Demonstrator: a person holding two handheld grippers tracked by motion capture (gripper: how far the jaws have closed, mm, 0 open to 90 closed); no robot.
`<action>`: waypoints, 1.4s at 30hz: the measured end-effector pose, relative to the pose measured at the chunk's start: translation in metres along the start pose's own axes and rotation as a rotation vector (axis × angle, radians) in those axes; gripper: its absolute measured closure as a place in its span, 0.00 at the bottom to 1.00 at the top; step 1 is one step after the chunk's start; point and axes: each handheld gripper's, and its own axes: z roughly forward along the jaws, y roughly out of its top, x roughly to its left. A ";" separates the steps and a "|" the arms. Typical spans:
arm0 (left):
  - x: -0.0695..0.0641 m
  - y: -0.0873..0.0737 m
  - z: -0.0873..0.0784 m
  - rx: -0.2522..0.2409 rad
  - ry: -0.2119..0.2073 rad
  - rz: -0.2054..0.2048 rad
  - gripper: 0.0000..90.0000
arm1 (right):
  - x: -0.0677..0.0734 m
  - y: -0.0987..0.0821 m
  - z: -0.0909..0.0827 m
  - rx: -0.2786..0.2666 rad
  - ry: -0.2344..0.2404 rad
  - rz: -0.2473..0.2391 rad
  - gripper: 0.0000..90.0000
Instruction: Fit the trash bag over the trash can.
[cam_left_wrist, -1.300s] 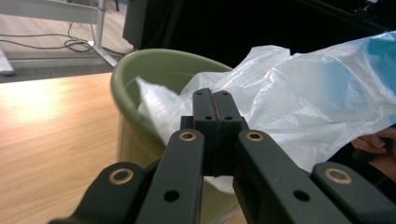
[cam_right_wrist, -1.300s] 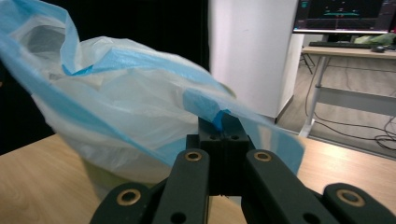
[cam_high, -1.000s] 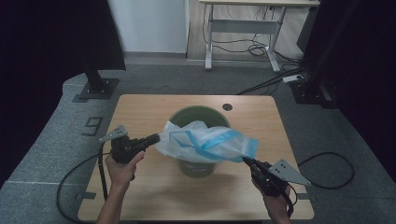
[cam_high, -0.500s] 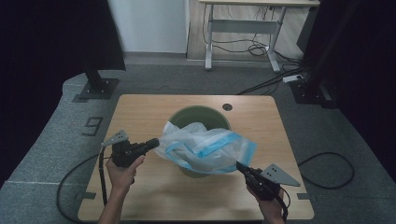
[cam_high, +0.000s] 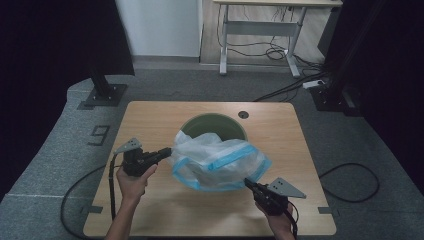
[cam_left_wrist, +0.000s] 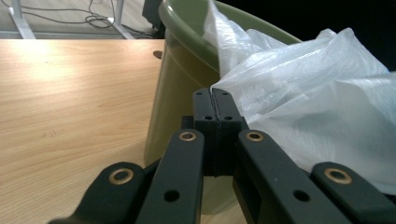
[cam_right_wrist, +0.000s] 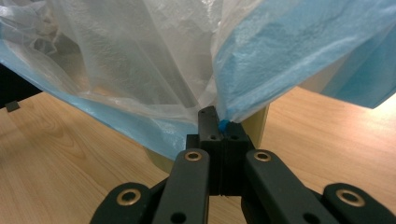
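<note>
Black gripper (cam_high: 169, 152) each hand, brass rivets, grey three-cornered top plate, black trailing cable; forearms bare.

The right gripper (cam_right_wrist: 215, 122), its two black jaws pressed together, pinched a blue-edged fold of a clear plastic bag (cam_right_wrist: 140, 60) that draped overhead, while the side of a green bin (cam_right_wrist: 256, 125) stood just behind on the light wooden table (cam_right_wrist: 56, 163).

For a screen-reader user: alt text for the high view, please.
A person's two claws, left claw and right claw, each pinch an edge of a clear plastic bag with blue trim, stretched over a green bin on a wooden table.
</note>
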 end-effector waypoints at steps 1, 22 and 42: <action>0.000 0.000 0.001 0.001 0.001 0.002 1.00 | 0.000 -0.001 0.002 0.003 -0.001 0.002 0.98; -0.014 0.008 -0.011 0.003 -0.029 0.035 0.81 | 0.000 -0.013 0.004 0.016 0.003 -0.017 0.98; -0.055 0.035 -0.007 0.047 -0.063 0.170 0.57 | -0.001 -0.011 0.000 -0.004 -0.013 -0.010 0.98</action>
